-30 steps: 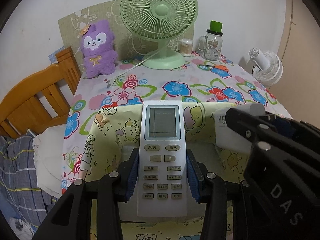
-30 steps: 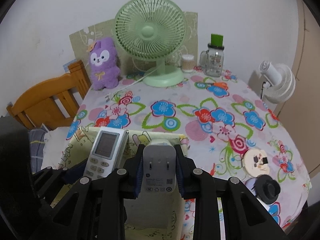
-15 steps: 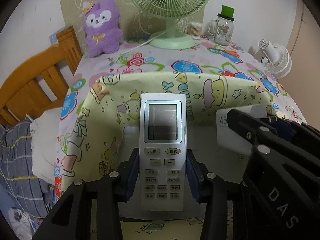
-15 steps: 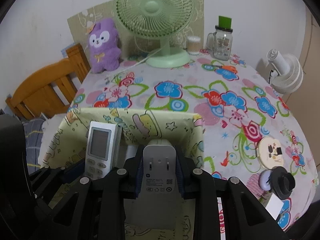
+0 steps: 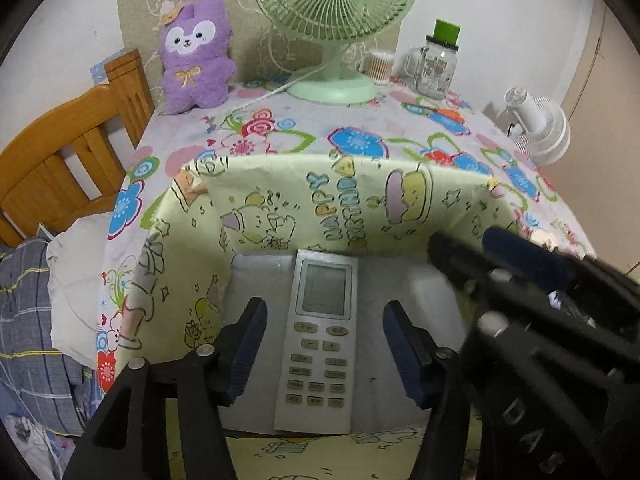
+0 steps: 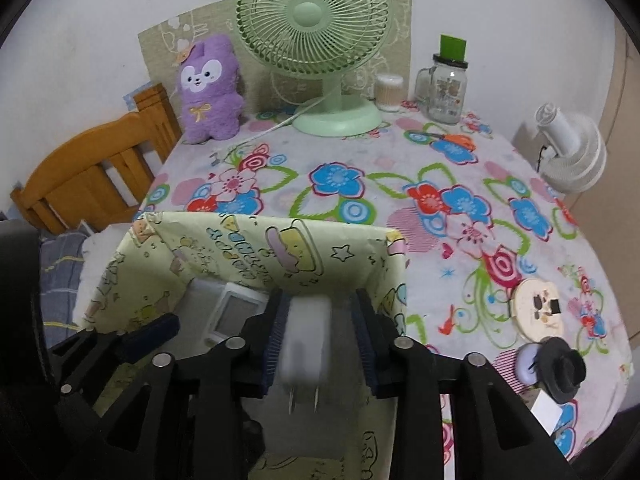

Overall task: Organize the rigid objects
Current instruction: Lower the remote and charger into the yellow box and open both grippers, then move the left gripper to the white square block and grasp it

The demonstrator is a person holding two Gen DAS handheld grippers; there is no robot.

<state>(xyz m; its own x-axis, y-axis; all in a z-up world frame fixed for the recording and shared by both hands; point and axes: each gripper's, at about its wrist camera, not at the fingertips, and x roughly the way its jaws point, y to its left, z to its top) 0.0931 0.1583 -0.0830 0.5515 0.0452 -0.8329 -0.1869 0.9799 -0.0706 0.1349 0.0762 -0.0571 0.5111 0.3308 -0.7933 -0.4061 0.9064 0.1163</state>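
With the left gripper (image 5: pixel 324 344) spread clear of the remote (image 5: pixel 318 344) on the box (image 5: pixel 280 208) floor, the right gripper (image 6: pixel 320 340), parted around the blurred charger (image 6: pixel 306 344), should lift straight up without snagging the box's right wall.

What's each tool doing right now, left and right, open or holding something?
Left tool: open, remote control lies loose between its pads in the box.
Right tool: open, the blurred white plug adapter sits loose between its pads.

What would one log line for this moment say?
left gripper: open, remote lying in box | right gripper: open, charger blurred between fingers
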